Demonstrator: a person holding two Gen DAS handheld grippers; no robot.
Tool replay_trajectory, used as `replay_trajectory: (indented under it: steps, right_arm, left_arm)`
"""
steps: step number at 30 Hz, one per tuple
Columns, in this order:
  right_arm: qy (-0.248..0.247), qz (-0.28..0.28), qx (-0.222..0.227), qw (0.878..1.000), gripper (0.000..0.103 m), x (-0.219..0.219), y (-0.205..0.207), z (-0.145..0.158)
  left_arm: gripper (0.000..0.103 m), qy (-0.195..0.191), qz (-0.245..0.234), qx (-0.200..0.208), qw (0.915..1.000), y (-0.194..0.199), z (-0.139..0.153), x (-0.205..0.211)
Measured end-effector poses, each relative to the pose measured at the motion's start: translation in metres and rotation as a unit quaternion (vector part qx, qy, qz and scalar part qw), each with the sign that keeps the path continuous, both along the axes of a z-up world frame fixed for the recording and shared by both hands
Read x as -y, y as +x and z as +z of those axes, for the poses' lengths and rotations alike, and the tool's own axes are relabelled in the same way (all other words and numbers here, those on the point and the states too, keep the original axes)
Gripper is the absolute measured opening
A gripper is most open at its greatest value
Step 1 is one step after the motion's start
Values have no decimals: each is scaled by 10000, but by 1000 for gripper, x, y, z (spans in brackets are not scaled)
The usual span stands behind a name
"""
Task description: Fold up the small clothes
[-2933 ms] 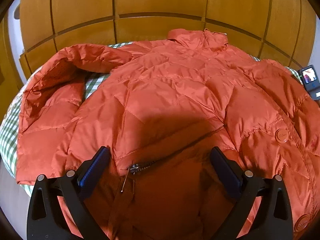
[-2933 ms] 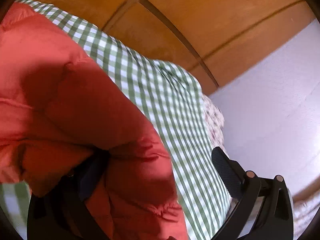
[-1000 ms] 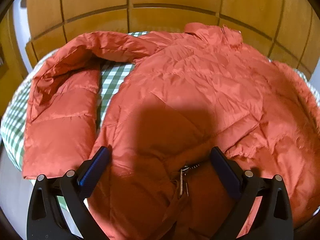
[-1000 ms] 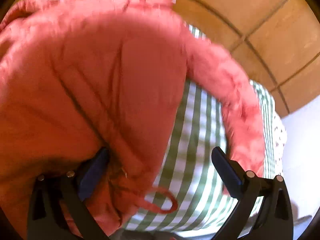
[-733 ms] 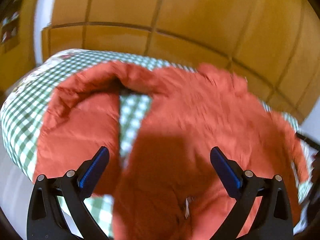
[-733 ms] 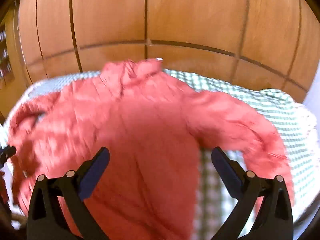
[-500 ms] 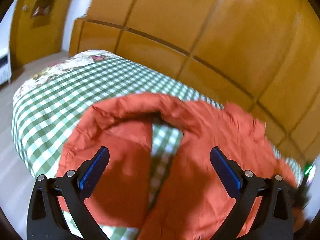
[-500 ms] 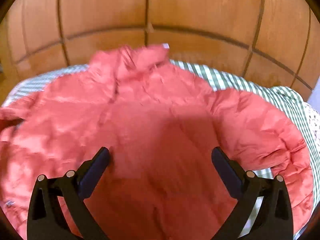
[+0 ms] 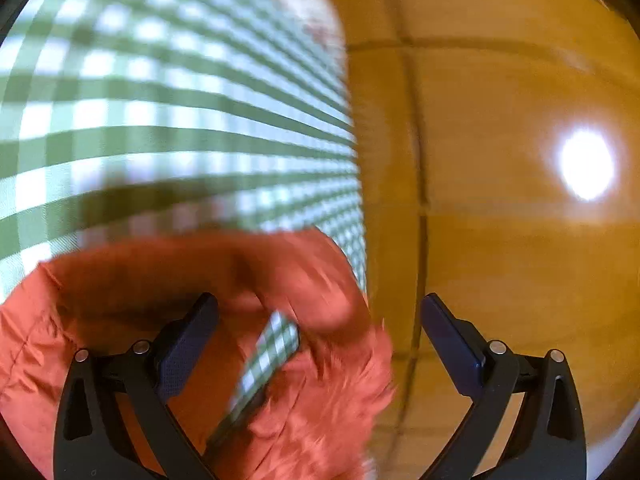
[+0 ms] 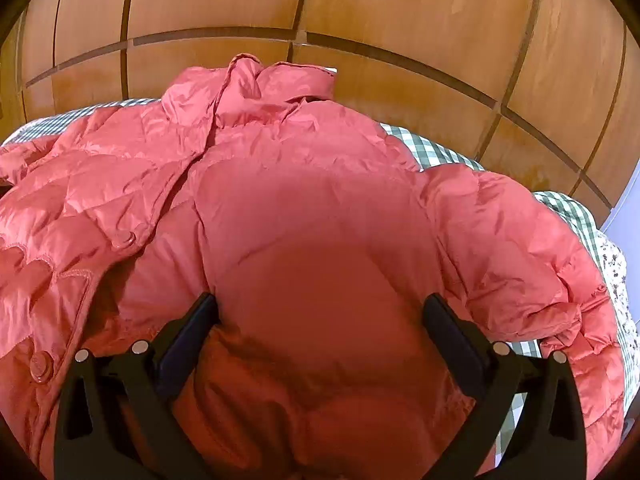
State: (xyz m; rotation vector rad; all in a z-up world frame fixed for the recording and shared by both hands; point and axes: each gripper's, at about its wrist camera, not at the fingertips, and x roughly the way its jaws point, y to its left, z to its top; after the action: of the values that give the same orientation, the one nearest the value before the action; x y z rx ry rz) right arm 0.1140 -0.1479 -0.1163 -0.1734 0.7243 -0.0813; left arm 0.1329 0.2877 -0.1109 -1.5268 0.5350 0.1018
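An orange-red puffer jacket (image 10: 304, 216) lies spread on a green checked bedcover (image 10: 436, 152), collar toward the wooden panels. Its right sleeve (image 10: 520, 264) curves down the right side. My right gripper (image 10: 318, 316) is open and empty, hovering just above the jacket's body. In the blurred left wrist view, my left gripper (image 9: 318, 316) is open, right over the jacket's left sleeve (image 9: 192, 280), which bends around a strip of checked cover. Its left finger (image 9: 186, 344) is over the sleeve fabric; its right finger (image 9: 450, 344) is out past the bed edge.
Wooden wardrobe panels (image 10: 360, 20) stand close behind the bed and fill the right of the left wrist view (image 9: 520, 240). A flowered sheet edge (image 10: 616, 264) shows at the bed's right side. A pale wall (image 10: 628, 208) is at far right.
My left gripper has swung left and dropped close to the left sleeve at the bed edge. My right gripper let go of the jacket edge and now faces the jacket's body, open.
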Motion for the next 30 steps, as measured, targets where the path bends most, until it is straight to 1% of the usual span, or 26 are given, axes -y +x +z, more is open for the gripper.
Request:
replay_trajectory:
  steps: [2,3,4,5,6,7,8,9,10,11,13,14,15,16,17,18,19,20,21,22,23,24,25,27,29,30]
  right_arm:
    - [1,-3,-4,10000,101,0,0,0]
    - [0,-4,-7,10000,101,0,0,0]
    - [-2,-2,-7,10000,101,0,0,0]
    - [-3,-5,-8,10000,101,0,0,-1]
    - [-2,-5,-11,10000,101,0,0,-1]
    - [-4,-3,-13,10000,101,0,1,-1]
    - [-5,-4,-17,10000,101,0,1,-1]
    - [-8,-7,-21,10000,101,-1,0,-1]
    - [-10,-6,-20,10000,101,0,1,-1]
    - [-15,-5,-21,10000,101,-1,1,-1]
    - [-31,-7,-22,10000,101,-1,0,-1]
    - [-31,-9,-23,10000,101,-1,0,0]
    - [-28,-9,-24,10000,101,0,0,0]
    - [-28,-8,-25,10000,101,0,1,0]
    - [-30,-8,-25,10000,101,0,1,0]
    - [-32,-7,-25,10000,101,0,1,0]
    - [-32,-6,-25,10000,101,0,1,0]
    - [-30,-6,-25,10000,101,0,1,0]
    - [-29,-6,-25,10000,101,0,1,0]
    - [-31,-6,-25,10000,101,0,1,0]
    - [-31,-7,-25,10000,101,0,1,0]
    - [-30,-7,-24,10000,101,0,1,0]
    - [-31,-7,-24,10000,101,0,1,0]
    - [-35,-8,-24,10000,101,-1,1,0]
    - [-31,-7,-24,10000,101,-1,1,0]
    - [-30,-7,-24,10000,101,0,1,0]
  left_arm:
    - [94,-388,189,-158,9989,5,-12,-12]
    - [90,-490,210,-221,9983,8,-15,-15]
    - [70,-534,195,-290,9980,12,-16,-19]
    - [47,-491,133,-332,9982,16,-13,-22]
    - [40,-384,73,-327,9987,19,-8,-25]
    - [28,-258,39,-252,9993,19,-1,-27]
    - [21,54,-14,-110,9999,21,15,-31]
    - [18,407,-60,64,9991,21,32,-35]
    - [16,793,-110,300,9963,20,50,-37]
    - [16,1322,-222,630,9890,20,74,-38]
    - [16,2158,-463,1170,9683,15,102,-30]
    - [16,2661,-596,1325,9529,10,111,-22]
    - [16,3070,-687,1308,9402,5,111,-14]
    - [16,3205,-727,1242,9363,3,108,-11]
    - [16,3301,-772,1009,9353,0,95,-8]
    - [16,3281,-769,760,9384,-2,80,-8]
    - [22,3191,-747,539,9432,-5,64,-10]
    - [48,2959,-683,263,9524,-9,41,-13]
    - [63,2822,-603,114,9574,-13,30,-16]
    - [83,2614,-355,-149,9645,-20,14,-21]
    - [84,2488,-196,-201,9682,-23,7,-24]
    - [84,2334,-80,-127,9723,-26,2,-29]
    - [85,2254,-4,-80,9742,-26,1,-32]
    - [89,2297,116,-171,9731,-21,5,-37]
    - [90,2280,233,-392,9726,-13,6,-44]
    - [87,2200,349,-461,9738,-12,4,-48]
